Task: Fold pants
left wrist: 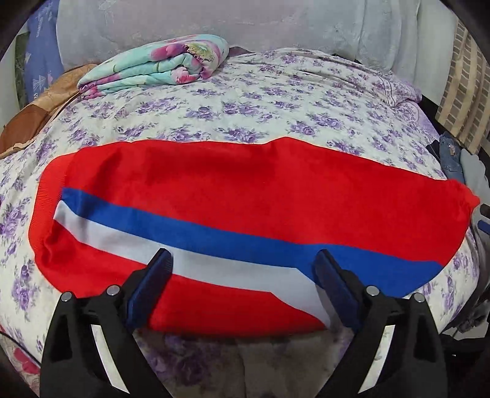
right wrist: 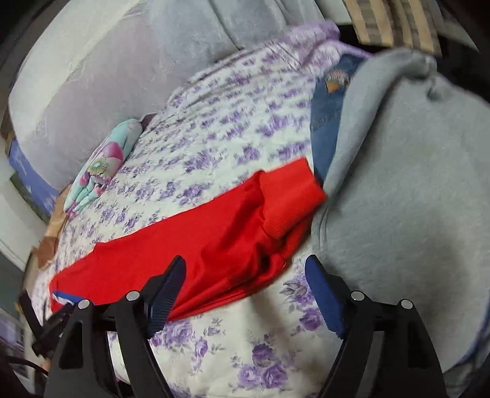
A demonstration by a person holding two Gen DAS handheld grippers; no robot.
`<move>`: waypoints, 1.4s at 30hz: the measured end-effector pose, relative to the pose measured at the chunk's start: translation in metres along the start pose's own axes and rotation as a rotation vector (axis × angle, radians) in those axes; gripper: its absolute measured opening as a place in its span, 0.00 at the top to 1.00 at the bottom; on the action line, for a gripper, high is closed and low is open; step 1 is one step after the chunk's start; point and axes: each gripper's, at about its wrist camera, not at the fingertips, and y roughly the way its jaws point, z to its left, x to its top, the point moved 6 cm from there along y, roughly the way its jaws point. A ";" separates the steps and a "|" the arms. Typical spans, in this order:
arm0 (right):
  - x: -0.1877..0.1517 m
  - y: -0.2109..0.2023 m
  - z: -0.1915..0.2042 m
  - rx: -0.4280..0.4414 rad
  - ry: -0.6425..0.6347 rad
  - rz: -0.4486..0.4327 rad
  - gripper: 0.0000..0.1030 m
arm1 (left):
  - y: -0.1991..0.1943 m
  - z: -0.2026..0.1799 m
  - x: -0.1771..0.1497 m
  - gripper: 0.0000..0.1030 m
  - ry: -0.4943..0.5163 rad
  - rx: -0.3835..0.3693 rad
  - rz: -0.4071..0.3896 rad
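Note:
Red pants (left wrist: 245,196) with a blue and a white side stripe lie flat across the bed, lengthwise left to right. My left gripper (left wrist: 243,263) is open just above the near edge of the pants, with its fingers over the white stripe and holding nothing. In the right wrist view the red pants (right wrist: 196,245) end in a ribbed red band (right wrist: 291,199) beside a grey garment. My right gripper (right wrist: 245,269) is open over the near edge of the pants at that end and holds nothing.
The bed has a white sheet with purple flowers (left wrist: 245,101). A folded floral blanket (left wrist: 159,64) lies at the back left. A grey garment (right wrist: 398,183) and blue jeans (right wrist: 330,116) lie at the right end. A grey headboard (left wrist: 214,21) is behind.

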 end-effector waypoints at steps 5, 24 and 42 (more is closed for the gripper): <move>0.002 0.044 -0.012 -0.036 0.047 0.040 0.78 | -0.002 -0.001 -0.003 0.11 0.029 -0.003 -0.010; -0.130 0.094 0.287 0.059 -0.981 0.153 0.46 | -0.076 0.058 -0.007 0.11 -0.175 -0.001 -0.103; -0.105 0.104 0.298 0.121 -0.920 0.188 0.82 | -0.062 0.112 -0.041 0.11 -0.421 -0.052 0.006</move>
